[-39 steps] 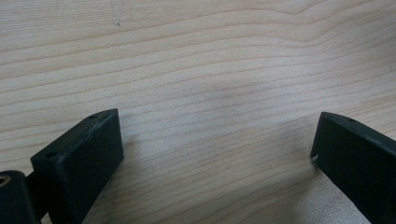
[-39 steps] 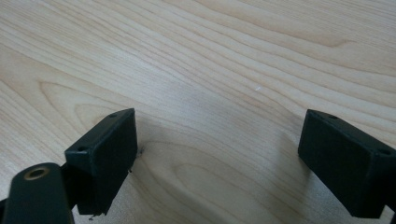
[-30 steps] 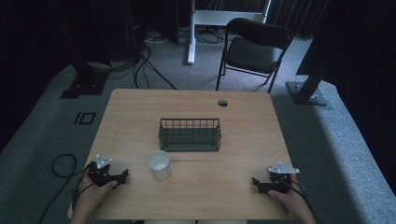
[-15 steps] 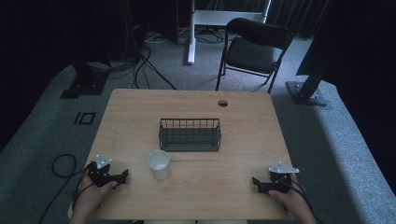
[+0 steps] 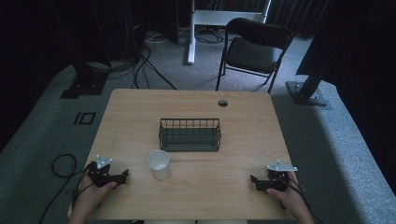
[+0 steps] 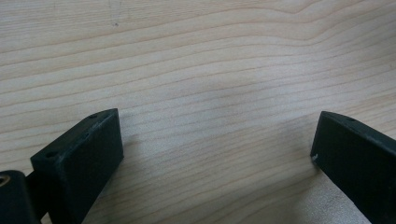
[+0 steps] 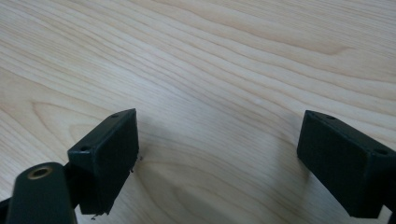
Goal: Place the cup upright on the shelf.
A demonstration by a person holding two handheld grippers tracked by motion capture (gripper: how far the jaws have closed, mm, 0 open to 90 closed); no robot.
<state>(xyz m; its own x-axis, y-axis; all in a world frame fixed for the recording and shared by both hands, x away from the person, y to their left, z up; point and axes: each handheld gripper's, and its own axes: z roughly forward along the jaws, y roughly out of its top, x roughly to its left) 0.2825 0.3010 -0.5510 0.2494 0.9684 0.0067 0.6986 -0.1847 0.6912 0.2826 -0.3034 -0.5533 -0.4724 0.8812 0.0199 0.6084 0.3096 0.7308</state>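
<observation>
**Both grippers parked by the cup, nothing grabbed**

The white cup [image 5: 159, 164] stands upright on the wooden table [image 5: 196, 105], just in front of the wire basket [image 5: 189, 134] and a bit to its left. The left gripper [image 5: 122, 175] rests near the cup on its left side, jaws spread wide over bare wood. The right gripper [image 5: 254, 179] sits well apart from the cup on the other side, jaws also wide open, holding nothing.

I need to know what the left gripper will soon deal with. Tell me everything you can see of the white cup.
The white cup is a small, plain cup, paper or plastic by its look. It stands upright and open-mouthed on the wooden table, just in front of the wire basket's left end and apart from it. Nothing touches it; the left gripper lies to its left.
</observation>
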